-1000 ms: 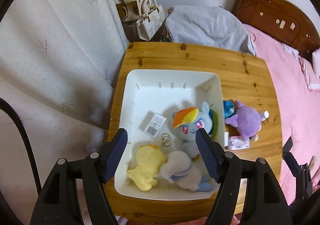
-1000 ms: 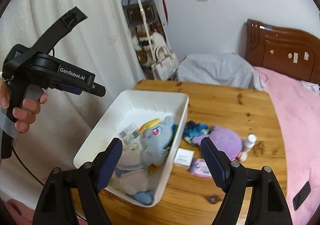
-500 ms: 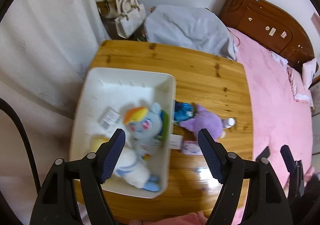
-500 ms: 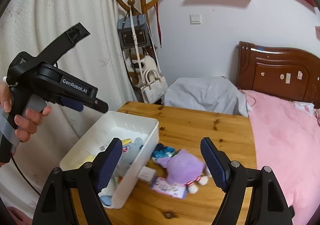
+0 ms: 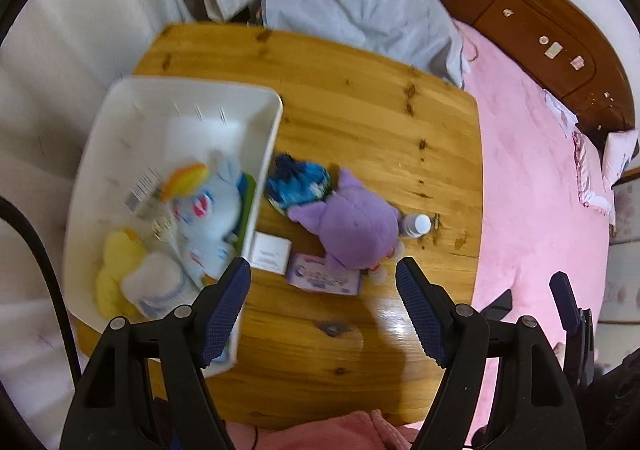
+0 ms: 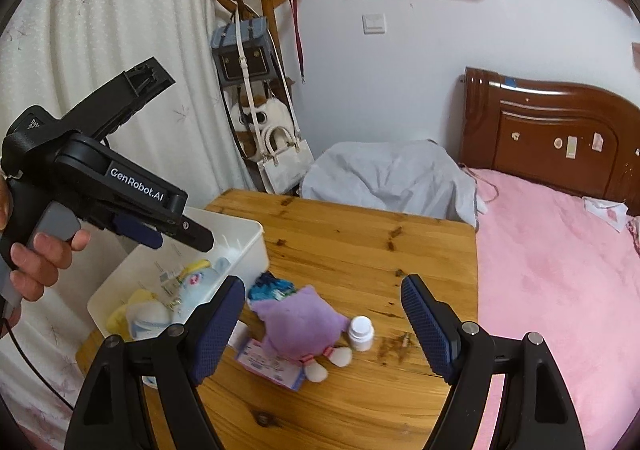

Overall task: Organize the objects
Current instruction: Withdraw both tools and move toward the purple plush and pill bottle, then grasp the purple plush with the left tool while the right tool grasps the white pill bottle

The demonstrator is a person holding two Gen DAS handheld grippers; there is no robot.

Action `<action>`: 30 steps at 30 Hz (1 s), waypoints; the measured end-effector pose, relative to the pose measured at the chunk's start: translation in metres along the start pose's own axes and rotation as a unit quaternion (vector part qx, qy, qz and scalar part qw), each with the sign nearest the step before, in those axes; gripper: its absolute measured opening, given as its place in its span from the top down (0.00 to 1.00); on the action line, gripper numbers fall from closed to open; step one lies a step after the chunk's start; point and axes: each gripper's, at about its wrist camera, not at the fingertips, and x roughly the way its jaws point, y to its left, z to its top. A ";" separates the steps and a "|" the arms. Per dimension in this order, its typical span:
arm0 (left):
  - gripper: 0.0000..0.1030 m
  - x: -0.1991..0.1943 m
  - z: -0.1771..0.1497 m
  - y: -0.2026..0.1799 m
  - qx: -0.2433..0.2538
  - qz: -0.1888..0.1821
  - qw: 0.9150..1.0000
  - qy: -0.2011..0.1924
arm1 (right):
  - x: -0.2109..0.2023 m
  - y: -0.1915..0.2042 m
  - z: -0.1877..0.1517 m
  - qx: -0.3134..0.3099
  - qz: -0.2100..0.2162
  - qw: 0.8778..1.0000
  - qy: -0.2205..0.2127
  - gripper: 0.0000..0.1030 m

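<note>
A white bin [image 5: 120,110] on the wooden table [image 5: 360,122] holds a rainbow-maned pony plush [image 5: 212,202], a yellow plush [image 5: 116,262] and a white plush [image 5: 160,286]. Right of the bin lie a purple plush [image 5: 352,226], a blue fuzzy item [image 5: 298,182], a small white bottle [image 5: 418,224], a white box [image 5: 272,252] and a pink packet [image 5: 324,278]. My left gripper [image 5: 322,270] hangs open above the packet, holding nothing. My right gripper [image 6: 323,285] is open and empty, above and short of the purple plush [image 6: 304,322] and bottle [image 6: 360,332].
A hand holds the left gripper [image 6: 192,236] over the bin [image 6: 248,246]. Behind the table stand a coat rack with bags [image 6: 256,62] and a grey covered chair [image 6: 384,178]. A pink bed [image 6: 560,270] runs along the table's right side, a curtain [image 6: 120,10] on the left.
Both grippers have swung to the right. The left one went from over the bin to over the items beside it. The right one drew back from the bin. Both stayed open and empty.
</note>
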 end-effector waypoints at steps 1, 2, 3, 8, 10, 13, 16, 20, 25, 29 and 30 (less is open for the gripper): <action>0.24 0.004 -0.001 -0.001 -0.008 0.000 1.000 0.003 | 0.002 -0.005 -0.002 0.000 0.002 1.000 0.005 0.21; 0.24 0.009 -0.001 -0.002 -0.017 0.000 1.000 0.007 | 0.006 -0.009 -0.003 -0.001 0.003 1.000 0.009 0.21; 0.24 0.013 -0.001 -0.002 -0.023 -0.001 1.000 0.012 | 0.008 -0.012 -0.004 -0.002 0.004 1.000 0.012 0.21; 0.24 0.038 -0.001 -0.006 -0.059 -0.014 0.998 0.033 | 0.029 -0.029 -0.011 -0.004 0.012 0.999 0.038 0.21; 0.24 0.048 0.001 -0.009 -0.066 -0.016 0.997 0.040 | 0.039 -0.034 -0.016 0.002 0.015 0.998 0.053 0.21; 0.24 0.064 0.003 -0.010 -0.075 -0.019 0.996 0.050 | 0.051 -0.040 -0.023 0.010 0.019 0.998 0.067 0.21; 0.24 0.080 0.005 -0.010 -0.087 -0.025 0.994 0.064 | 0.065 -0.045 -0.031 0.010 0.020 0.997 0.079 0.21; 0.24 0.101 0.009 -0.011 -0.102 -0.034 0.991 0.082 | 0.083 -0.052 -0.040 0.011 0.023 0.996 0.091 0.21; 0.24 0.123 0.013 -0.016 -0.110 -0.028 0.989 0.099 | 0.107 -0.059 -0.051 0.008 0.026 0.994 0.106 0.21; 0.24 0.135 0.015 -0.017 -0.115 -0.026 0.988 0.104 | 0.119 -0.064 -0.059 0.007 0.030 0.993 0.115 0.21; 0.24 0.138 0.016 -0.017 -0.118 -0.025 0.987 0.106 | 0.121 -0.065 -0.061 0.007 0.033 0.993 0.117 0.21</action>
